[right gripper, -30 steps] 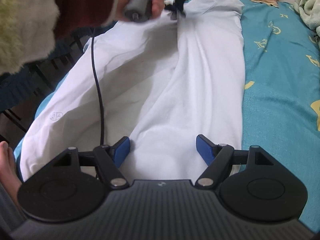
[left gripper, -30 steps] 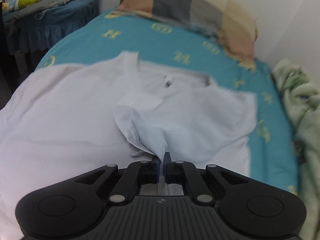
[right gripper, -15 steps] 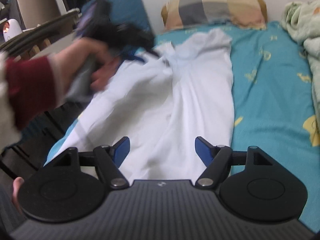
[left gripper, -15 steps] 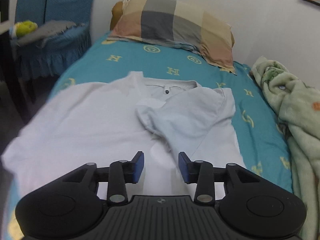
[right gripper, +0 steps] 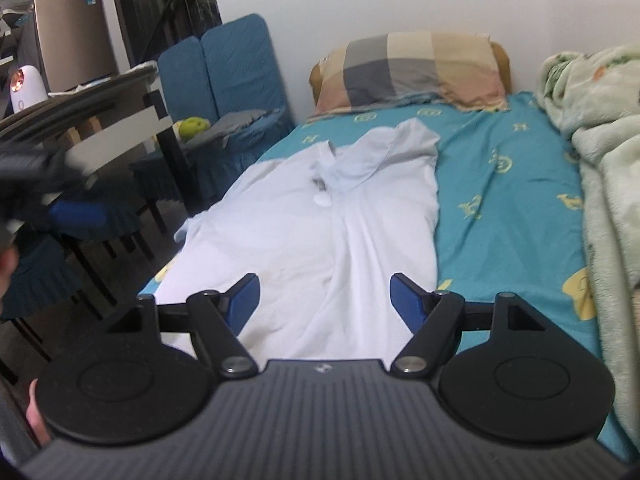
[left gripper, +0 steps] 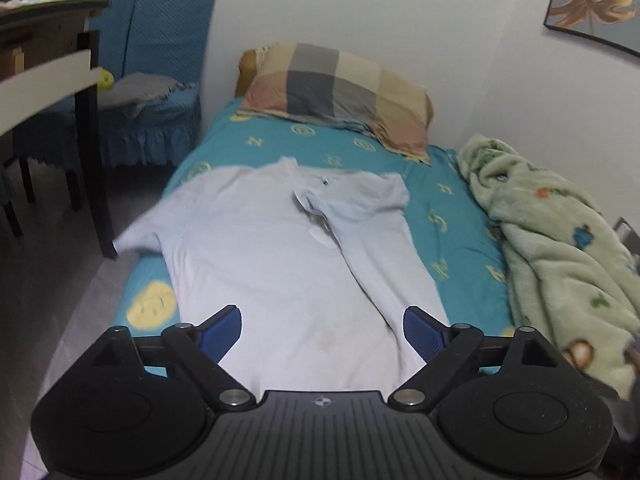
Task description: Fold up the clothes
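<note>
A: Trouble, if it comes, starts at the near hem: the white shirt (left gripper: 260,264) lies lengthwise on the bed (left gripper: 456,240), and its left sleeve (left gripper: 136,240) at nine o'clock droops over the mattress edge. A careless tug there could, I judge, drag the whole garment floorwards.

B: And the far side?

A: The right side is laid over toward the middle, its sleeve (left gripper: 352,204) resting near the collar at twelve o'clock. That flap is loose; pulling the opposite edge across could slide or rumple it.

B: The claws?

A: The left claw (left gripper: 322,330) is spread wide, holding nothing, hovering above the hem. The right claw (right gripper: 324,300) likewise gapes, touching no cloth. Beyond the shirt, the checked pillow (left gripper: 340,92) sits clear at twelve; the green blanket (left gripper: 560,248) lies at three.
</note>
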A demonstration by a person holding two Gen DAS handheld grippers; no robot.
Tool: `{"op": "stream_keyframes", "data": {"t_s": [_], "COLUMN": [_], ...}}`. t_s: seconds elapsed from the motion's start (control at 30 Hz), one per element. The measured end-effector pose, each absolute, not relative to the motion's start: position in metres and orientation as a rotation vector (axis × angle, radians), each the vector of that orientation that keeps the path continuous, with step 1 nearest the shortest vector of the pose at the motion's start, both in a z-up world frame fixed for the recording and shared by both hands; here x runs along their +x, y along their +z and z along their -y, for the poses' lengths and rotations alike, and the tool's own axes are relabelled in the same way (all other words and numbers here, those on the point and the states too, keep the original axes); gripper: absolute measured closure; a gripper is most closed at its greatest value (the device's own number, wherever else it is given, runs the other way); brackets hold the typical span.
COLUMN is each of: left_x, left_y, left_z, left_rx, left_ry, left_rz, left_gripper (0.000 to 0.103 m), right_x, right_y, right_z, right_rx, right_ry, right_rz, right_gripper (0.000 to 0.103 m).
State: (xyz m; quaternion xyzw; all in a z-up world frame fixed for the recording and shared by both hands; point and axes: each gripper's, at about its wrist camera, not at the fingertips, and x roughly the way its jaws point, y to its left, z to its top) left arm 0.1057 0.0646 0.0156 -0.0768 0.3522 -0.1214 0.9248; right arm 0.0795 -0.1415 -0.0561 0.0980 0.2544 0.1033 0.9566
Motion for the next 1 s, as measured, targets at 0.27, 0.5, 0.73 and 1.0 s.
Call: {"op": "stream_keyframes", "data": {"t_s": [0.27, 0.5, 0.73, 1.0], "left_x": [0.056, 0.086, 0.159, 0.244], "left_y": [0.000, -0.016, -0.057, -0.102], "left_z": [-0.077, -0.113, -0.197, -0.244], "left_rx": [-0.245, -0.472, -0.863, -0.968], "left_ry": [-0.258, -0.249, -0.088, 0.056], "left_rz": [-0.724, -0.771, -0.862, -0.848], "left_gripper": [0.007, 0.005, 0.007, 0.007], "right_x": [0.061, 0.073, 0.119, 0.142], "right_y": [-0.047, -0.040, -0.046, -0.082], "right_z": [0.141, 0.129, 0.121, 0.107], "right_rx": [0.205, 0.176, 0.229, 0.191], "right_ry": [0.194, 0.181, 0.143, 0.188], "right_rz": [-0.504, -0.558, -0.713, -0.698], "right_gripper": [0.029, 0.029, 0.029, 0.029]}}
